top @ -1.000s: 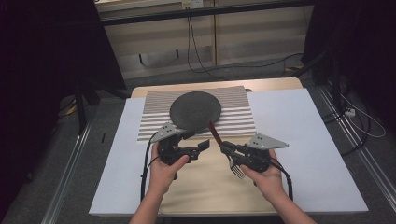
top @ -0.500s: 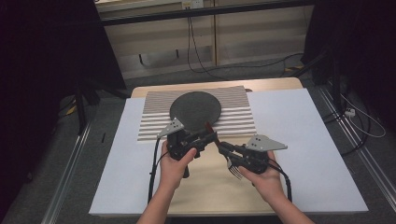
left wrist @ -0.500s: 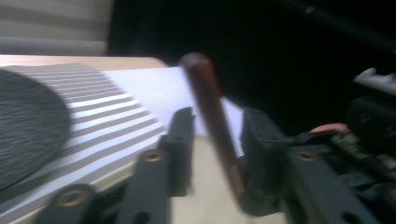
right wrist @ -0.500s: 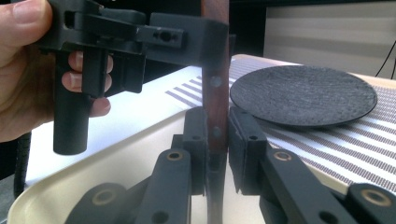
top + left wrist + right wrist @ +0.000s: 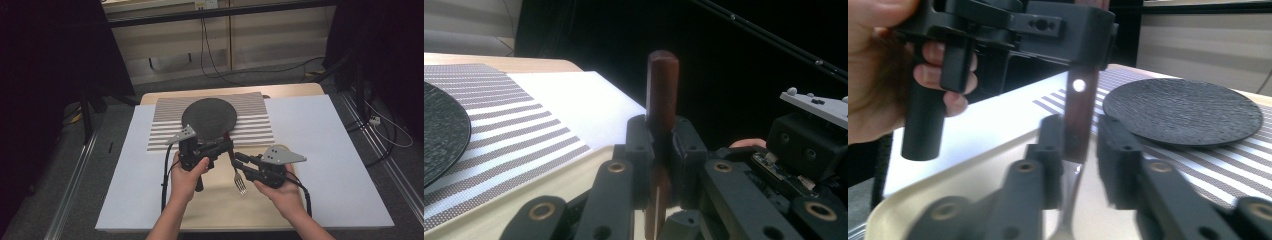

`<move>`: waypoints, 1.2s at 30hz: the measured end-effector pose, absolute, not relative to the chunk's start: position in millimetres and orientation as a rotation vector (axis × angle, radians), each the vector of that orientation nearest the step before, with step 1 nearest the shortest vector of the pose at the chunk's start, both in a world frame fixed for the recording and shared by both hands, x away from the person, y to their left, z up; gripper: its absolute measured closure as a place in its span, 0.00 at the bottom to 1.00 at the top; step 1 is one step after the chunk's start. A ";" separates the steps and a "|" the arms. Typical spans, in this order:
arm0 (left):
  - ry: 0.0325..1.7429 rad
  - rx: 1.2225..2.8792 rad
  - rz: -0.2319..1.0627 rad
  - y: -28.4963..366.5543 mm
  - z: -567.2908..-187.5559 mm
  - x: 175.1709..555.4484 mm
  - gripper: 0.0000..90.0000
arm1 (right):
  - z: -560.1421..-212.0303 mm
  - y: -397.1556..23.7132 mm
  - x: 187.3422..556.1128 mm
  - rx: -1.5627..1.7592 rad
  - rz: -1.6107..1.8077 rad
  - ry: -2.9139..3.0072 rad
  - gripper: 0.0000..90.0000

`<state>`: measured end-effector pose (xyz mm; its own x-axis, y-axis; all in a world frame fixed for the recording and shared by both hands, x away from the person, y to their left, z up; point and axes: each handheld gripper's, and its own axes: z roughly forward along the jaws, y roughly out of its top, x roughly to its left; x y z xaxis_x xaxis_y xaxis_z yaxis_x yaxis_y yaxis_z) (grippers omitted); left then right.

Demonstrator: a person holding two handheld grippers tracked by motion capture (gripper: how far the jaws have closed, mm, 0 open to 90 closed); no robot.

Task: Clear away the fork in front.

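A fork (image 5: 240, 183) with a red-brown wooden handle (image 5: 662, 90) hangs above a tan tray (image 5: 220, 212), tines toward me. My left gripper (image 5: 229, 146) has just closed and is shut on the upper handle; both pads (image 5: 640, 145) press it. My right gripper (image 5: 236, 159) sits lower on the handle (image 5: 1079, 115). Its jaws have just been opening: the handle stands between them with a gap on one side (image 5: 1080, 145). The left gripper's body (image 5: 1068, 30) shows above it there.
A dark round plate (image 5: 209, 117) lies on a striped placemat (image 5: 260, 127) just beyond the grippers. A white sheet (image 5: 325, 150) covers the table to both sides. Cables and dark stands surround the table.
My left gripper swung right to the fork's handle and closed on it. My right gripper kept its place and its jaws parted slightly.
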<state>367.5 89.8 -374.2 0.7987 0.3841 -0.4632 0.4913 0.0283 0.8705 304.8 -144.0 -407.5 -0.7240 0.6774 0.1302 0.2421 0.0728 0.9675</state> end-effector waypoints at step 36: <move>0.774 1.685 -0.197 151.1 -379.7 374.9 0.90 | -418.3 -205.0 304.3 1.032 1.518 1.937 0.29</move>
